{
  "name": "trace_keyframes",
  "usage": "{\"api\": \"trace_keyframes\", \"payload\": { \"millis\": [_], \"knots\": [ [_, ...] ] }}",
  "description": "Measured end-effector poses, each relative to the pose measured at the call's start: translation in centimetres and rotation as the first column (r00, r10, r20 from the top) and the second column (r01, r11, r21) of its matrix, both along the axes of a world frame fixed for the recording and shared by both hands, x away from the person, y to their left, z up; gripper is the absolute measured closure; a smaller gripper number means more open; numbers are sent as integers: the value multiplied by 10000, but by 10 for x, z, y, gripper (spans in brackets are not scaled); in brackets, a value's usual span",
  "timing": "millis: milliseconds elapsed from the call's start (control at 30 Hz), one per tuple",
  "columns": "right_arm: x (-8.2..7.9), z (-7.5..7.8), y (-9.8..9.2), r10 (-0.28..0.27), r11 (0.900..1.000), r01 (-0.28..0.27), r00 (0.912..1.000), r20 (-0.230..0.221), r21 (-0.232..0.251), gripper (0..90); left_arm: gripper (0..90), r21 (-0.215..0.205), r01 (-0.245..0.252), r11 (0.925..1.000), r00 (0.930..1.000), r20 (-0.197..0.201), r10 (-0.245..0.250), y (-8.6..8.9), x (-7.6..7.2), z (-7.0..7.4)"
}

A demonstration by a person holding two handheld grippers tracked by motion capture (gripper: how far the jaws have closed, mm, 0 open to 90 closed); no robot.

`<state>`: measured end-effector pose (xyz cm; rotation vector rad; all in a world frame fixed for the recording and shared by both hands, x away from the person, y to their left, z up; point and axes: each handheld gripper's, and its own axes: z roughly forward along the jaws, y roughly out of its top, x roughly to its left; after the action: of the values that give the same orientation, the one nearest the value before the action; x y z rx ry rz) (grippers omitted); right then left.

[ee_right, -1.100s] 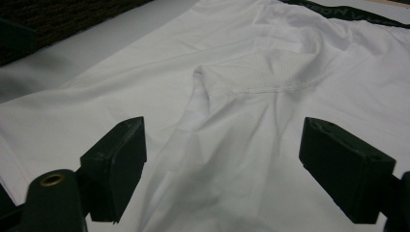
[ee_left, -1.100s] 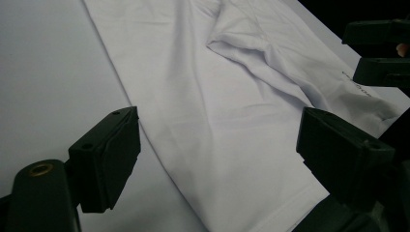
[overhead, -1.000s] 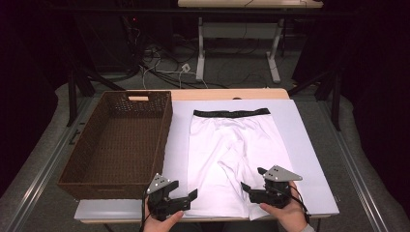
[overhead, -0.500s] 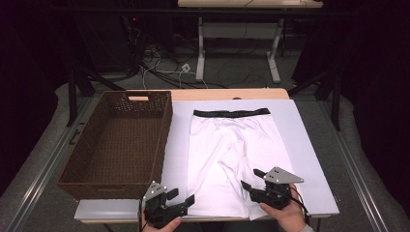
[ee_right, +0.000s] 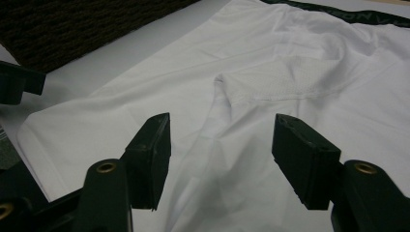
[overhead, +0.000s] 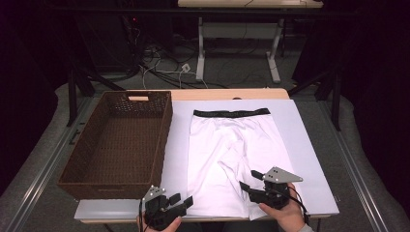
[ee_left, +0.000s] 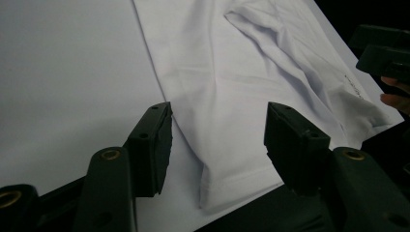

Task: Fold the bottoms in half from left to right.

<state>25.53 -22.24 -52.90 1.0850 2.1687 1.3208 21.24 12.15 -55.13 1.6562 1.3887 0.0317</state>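
Two tongs, left and right, have just been closing yet gape empty, poised at the hems of white shorts spread flat for grasping.

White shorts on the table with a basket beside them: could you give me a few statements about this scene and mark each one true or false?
1. The white shorts lie spread flat on the white sheet. True.
2. The wicker basket holds folded clothes. False: nothing lies inside it.
3. The shorts' black waistband points away from the person. True.
4. The left tool is clamped on the cloth. False: its jaws have just been closing, but a gap stays between them, with a leg hem in front of them and nothing pinched.
5. The right tool is over the basket. False: it sits over the shorts' leg nearest it, jaws apart.
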Motion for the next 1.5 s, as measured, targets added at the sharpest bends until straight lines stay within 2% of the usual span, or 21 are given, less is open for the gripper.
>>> {"api": "trace_keyframes", "payload": {
  "millis": [200, 367, 433, 533, 667, 800, 900, 933, 1167, 1333, 1500],
  "knots": [
    [-1, 1, -1, -238, 9997, 237, 9994, -235, -14, 397, 469, 335, 102, 9994, 9982, -600, -82, -4, -2, -5],
    [-1, 1, -1, -267, 9996, 269, 9993, -280, 45, 397, 539, 563, 276, 9980, 9951, -963, -221, -10, -2, -9],
    [-1, 1, -1, -270, 9996, 272, 9993, -274, 41, 398, 577, 716, 313, 9969, 9962, -827, -253, -13, -3, -10],
    [-1, 3, -2, -286, 9996, 287, 9993, -236, 53, 402, 636, 740, 458, 9962, 9951, -913, -389, -17, -3, -10],
    [0, 7, -2, -273, 9996, 275, 9992, -285, 72, 404, 724, 984, 380, 9944, 9959, -850, -296, -19, -3, -11],
    [-2, 19, -4, -341, 9994, 343, 9989, -322, 48, 413, 850, 781, 447, 9959, 9936, -1066, -362, -18, 0, -12],
    [-2, 32, -7, -501, 9987, 504, 9972, -552, 42, 421, 885, 724, 541, 9959, 9958, -772, -484, -20, 1, -8],
    [-2, 36, -9, -555, 9984, 557, 9975, -441, 36, 421, 888, 737, 617, 9954, 9959, -706, -565, -21, 1, -6],
    [4, 62, -13, -949, 9954, 938, 9936, -619, -204, 404, 893, 587, 1063, 9926, 9936, -435, -1038, -31, 6, 5],
    [19, 78, -9, -980, 9951, 963, 9907, -939, -222, 373, 894, 558, 1509, 9870, 9886, -103, -1505, -44, 12, 15],
    [35, 91, 4, -873, 9960, 843, 9884, -1241, -299, 323, 895, 615, 1979, 9783, 9797, 193, -1994, -57, 19, 25]
  ]
}}
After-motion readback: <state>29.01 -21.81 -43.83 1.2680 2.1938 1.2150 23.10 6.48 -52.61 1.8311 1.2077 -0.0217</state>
